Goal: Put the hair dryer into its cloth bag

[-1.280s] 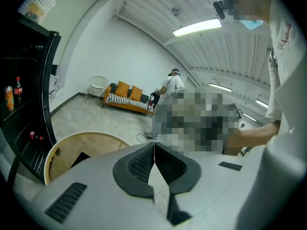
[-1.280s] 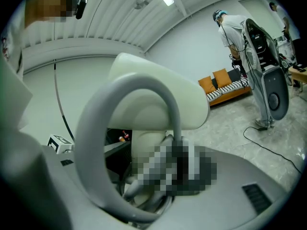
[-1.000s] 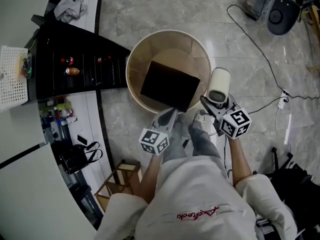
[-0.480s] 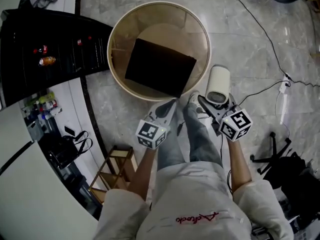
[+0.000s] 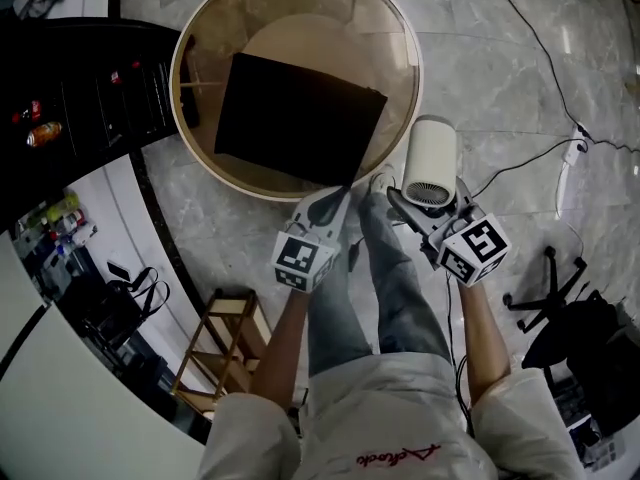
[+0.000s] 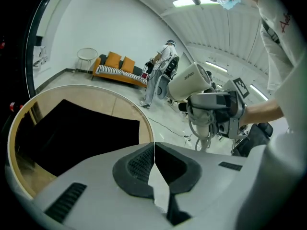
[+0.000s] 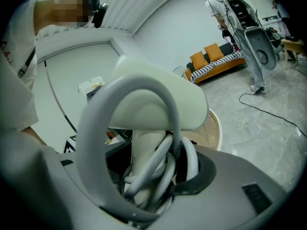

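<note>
We hold the right tool (image 5: 428, 208) clenched on the hair dryer (image 5: 430, 158). Its jaws stand wide around the dryer's handle, and the grey cord (image 7: 160, 169) is looped up against that handle between them. The cream barrel lies across the top of the jaws, with its rear grille facing up at us in the head view. The dryer hangs over the stone floor (image 5: 500, 78), just beside the rim of the round bench (image 5: 300, 33), not above its top.

The cloth bag (image 5: 298, 118), black and flat, lies on the bench, filling most of the middle.

The left tool (image 5: 338, 196) is clenched on nothing, its dark pads (image 6: 139, 164) pressed together. Its tip points at the near edge of the bag; from the head view it seems to sit close to the bag's corner, though we cannot say whether it touches. The two tools are near each other, side by side above our legs (image 5: 380, 288).
</note>
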`<state>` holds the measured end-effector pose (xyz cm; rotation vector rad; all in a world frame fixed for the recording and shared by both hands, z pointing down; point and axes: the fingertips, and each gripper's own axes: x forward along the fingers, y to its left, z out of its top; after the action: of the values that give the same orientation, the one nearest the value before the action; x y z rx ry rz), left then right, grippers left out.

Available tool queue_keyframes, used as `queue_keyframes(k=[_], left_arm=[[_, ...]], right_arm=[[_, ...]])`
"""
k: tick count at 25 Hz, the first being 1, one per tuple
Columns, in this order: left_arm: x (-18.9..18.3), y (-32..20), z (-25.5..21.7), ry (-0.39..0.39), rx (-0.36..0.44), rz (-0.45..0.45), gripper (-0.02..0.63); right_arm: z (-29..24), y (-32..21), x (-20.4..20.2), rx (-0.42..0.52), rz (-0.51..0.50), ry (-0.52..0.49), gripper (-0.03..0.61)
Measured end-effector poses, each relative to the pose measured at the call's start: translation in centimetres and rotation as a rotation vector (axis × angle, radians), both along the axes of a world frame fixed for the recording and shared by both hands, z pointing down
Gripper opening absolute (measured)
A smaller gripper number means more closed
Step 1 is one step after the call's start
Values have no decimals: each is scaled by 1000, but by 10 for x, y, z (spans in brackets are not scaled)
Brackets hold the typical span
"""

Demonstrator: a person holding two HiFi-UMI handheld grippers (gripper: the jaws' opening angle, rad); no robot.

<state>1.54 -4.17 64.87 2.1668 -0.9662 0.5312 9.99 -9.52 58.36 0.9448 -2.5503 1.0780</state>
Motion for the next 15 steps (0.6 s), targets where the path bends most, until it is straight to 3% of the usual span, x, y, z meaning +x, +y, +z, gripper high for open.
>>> queue_keyframes(k=[8,12,15], left_arm=[[0,-10,59,-113,-10,-24,32],[4,-8,69,-286,24,78,34],[7,-5,82,-390,-8,130,158]], right_arm=[[37,-4,3,-8,21,2,285],[42,3,7,-25,42,1,285],[43,4,9,-29,50,1,286]])
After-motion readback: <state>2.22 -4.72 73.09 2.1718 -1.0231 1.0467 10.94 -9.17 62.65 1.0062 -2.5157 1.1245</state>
